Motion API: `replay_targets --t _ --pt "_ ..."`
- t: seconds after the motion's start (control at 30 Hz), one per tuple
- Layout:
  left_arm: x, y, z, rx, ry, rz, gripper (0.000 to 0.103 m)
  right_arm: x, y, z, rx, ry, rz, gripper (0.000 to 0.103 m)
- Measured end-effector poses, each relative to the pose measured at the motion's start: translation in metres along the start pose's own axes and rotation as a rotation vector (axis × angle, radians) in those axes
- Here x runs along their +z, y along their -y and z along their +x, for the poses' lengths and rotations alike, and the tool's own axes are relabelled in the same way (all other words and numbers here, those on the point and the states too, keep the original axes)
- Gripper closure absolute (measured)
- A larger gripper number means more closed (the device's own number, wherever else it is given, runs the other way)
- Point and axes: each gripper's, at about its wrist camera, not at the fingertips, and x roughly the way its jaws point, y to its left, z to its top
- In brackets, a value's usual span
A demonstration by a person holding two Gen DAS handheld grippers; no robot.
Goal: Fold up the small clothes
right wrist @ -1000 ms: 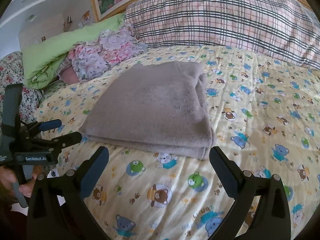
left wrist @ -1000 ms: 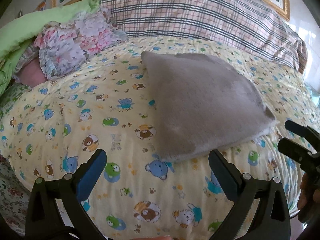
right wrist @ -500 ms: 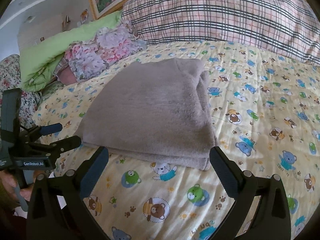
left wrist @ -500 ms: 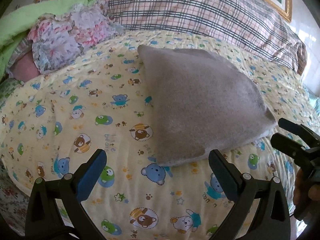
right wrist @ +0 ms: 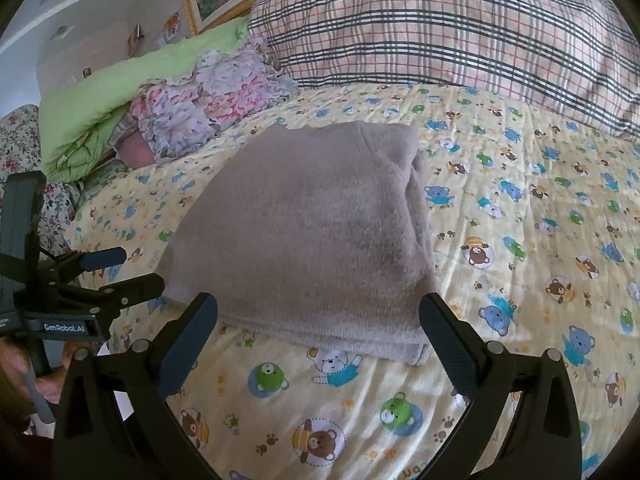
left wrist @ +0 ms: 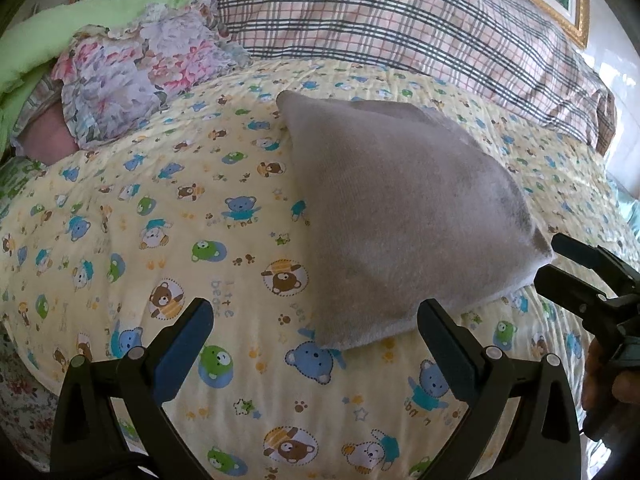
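A folded grey fleece garment (left wrist: 392,220) lies flat on the yellow bear-print quilt (left wrist: 160,240); it also shows in the right wrist view (right wrist: 320,232). My left gripper (left wrist: 316,340) is open and empty, just short of the garment's near left corner. My right gripper (right wrist: 320,328) is open and empty, at the garment's near edge, its fingers either side of it. The right gripper shows in the left wrist view (left wrist: 576,276) beside the garment's right corner. The left gripper shows in the right wrist view (right wrist: 116,272) by the left corner.
A plaid pillow (left wrist: 400,20) lies along the head of the bed. A floral ruffled cloth (left wrist: 132,72) and a green blanket (right wrist: 120,92) are piled at the back left. The quilt's edge drops off at the near left.
Both grippers have moved closer to the garment's near edge. The garment has not moved, and both grippers stay open.
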Motion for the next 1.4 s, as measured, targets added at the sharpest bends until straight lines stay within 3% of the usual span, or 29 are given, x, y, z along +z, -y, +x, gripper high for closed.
replay_targets --t 1.4 --pt "0.007 0.005 -0.002 -0.005 -0.003 -0.003 0.001 0.012 -0.005 0.006 0.011 0.001 0.004 0.002"
